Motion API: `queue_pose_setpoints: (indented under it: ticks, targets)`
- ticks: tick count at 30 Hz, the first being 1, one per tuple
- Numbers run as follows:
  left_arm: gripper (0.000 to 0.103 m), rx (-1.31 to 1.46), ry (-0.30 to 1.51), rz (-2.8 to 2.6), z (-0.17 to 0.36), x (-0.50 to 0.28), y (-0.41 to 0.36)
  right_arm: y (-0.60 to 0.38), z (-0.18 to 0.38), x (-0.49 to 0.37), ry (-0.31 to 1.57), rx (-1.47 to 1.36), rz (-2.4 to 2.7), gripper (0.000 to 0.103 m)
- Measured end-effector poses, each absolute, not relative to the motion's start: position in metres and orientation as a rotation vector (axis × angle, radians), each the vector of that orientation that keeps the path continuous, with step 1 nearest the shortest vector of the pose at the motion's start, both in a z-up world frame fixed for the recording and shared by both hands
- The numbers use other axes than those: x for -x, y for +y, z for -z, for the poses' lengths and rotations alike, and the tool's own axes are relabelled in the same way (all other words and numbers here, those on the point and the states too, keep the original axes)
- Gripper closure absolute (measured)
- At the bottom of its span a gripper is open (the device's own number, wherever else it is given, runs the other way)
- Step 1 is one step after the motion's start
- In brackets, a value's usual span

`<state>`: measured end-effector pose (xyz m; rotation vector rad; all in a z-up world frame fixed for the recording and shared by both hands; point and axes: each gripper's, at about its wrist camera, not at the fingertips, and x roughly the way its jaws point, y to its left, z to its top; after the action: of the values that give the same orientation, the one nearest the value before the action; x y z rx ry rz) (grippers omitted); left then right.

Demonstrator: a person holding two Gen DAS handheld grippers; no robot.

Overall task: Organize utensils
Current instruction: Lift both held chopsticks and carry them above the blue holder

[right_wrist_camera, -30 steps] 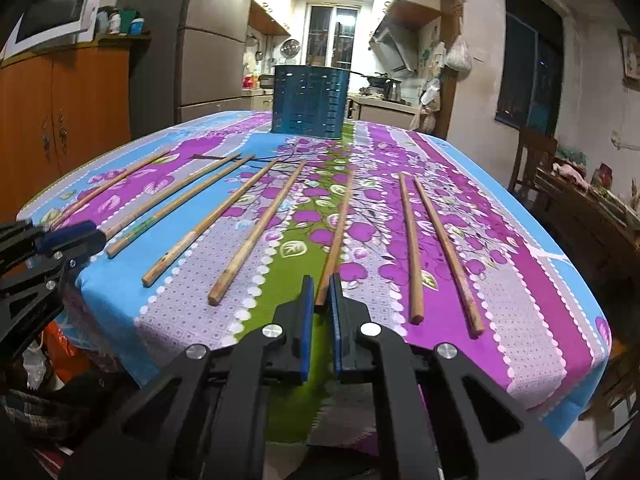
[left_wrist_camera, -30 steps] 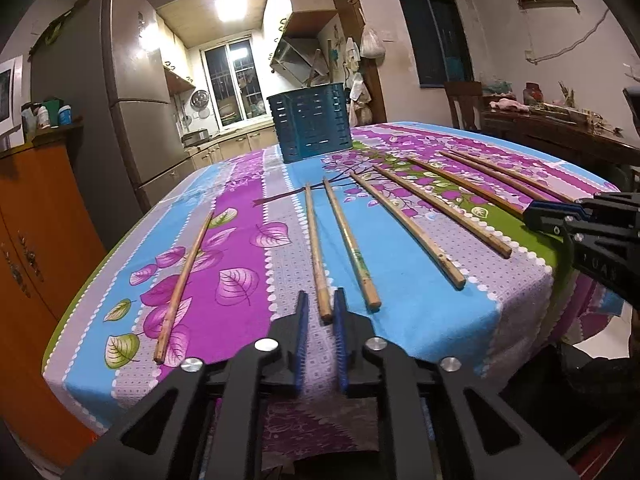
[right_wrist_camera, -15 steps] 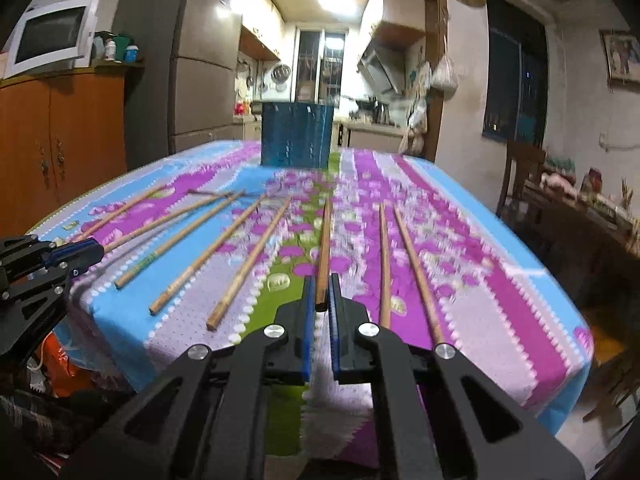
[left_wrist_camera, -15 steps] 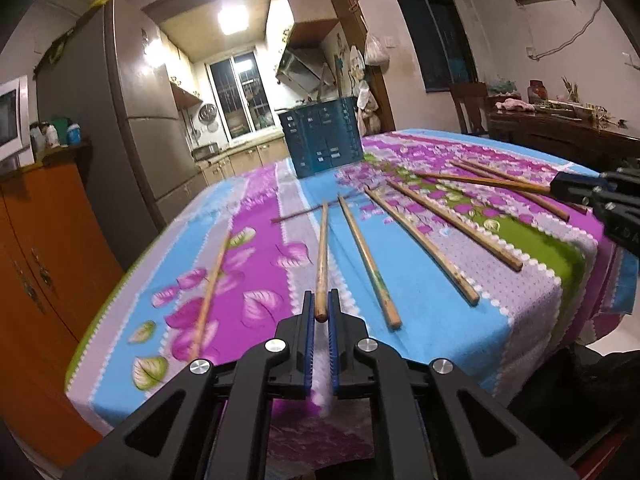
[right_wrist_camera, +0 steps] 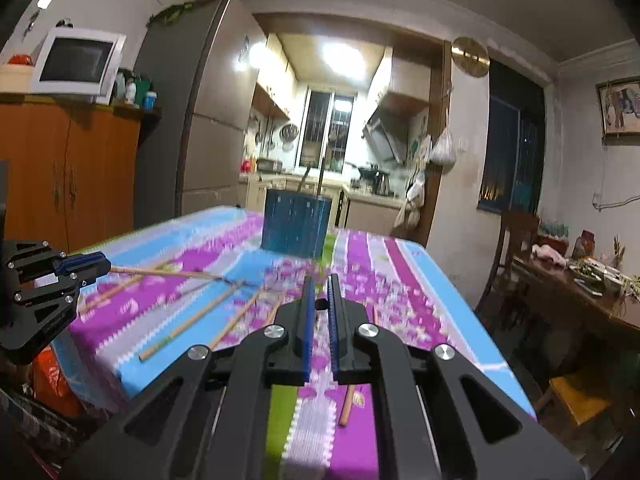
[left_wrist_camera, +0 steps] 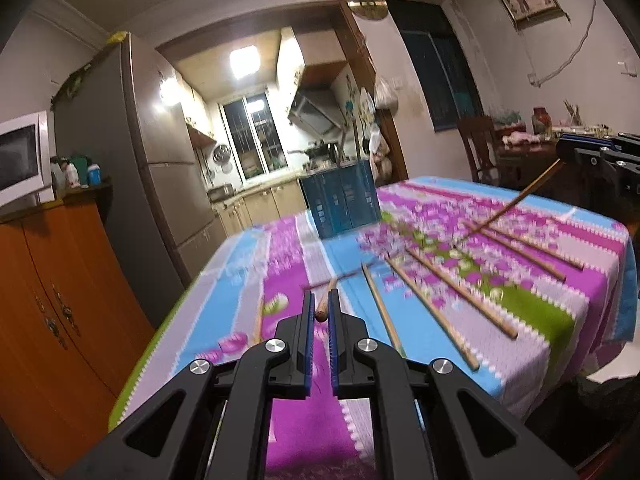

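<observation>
Evidently, one chopstick (left_wrist_camera: 322,307) is clamped by its end in the left tool (left_wrist_camera: 319,312), another (left_wrist_camera: 516,202) in the right tool (right_wrist_camera: 319,300), both raised off the worktop (left_wrist_camera: 540,344) for carrying to the blue holder (right_wrist_camera: 295,224).

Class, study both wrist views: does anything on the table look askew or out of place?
Yes. Two chopsticks slant with one end raised, each gripped by a tool; the others lie flat on the tablecloth. The blue holder stands upright.
</observation>
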<state>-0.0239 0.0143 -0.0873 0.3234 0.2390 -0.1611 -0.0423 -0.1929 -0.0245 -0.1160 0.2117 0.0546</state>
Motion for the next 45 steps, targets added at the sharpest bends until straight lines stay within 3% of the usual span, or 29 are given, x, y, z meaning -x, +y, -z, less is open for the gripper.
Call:
queue_pose_setpoints:
  ticks: [15,37,45]
  targets:
    - [0.095,-0.271,0.146,0.196,0.029,0.013,0.013,-0.204,-0.017,0.022,0.153,0.088,-0.108,0.098]
    - [0.096,-0.012,0.372,0.420,-0.064,-0.137,0.054,-0.229,-0.073,-0.091,0.293,0.014,-0.247,0.098]
    - [0.096,-0.028,0.359,0.463,-0.077,-0.145,0.045,-0.235,-0.076,-0.107,0.337,-0.019,-0.272,0.098]
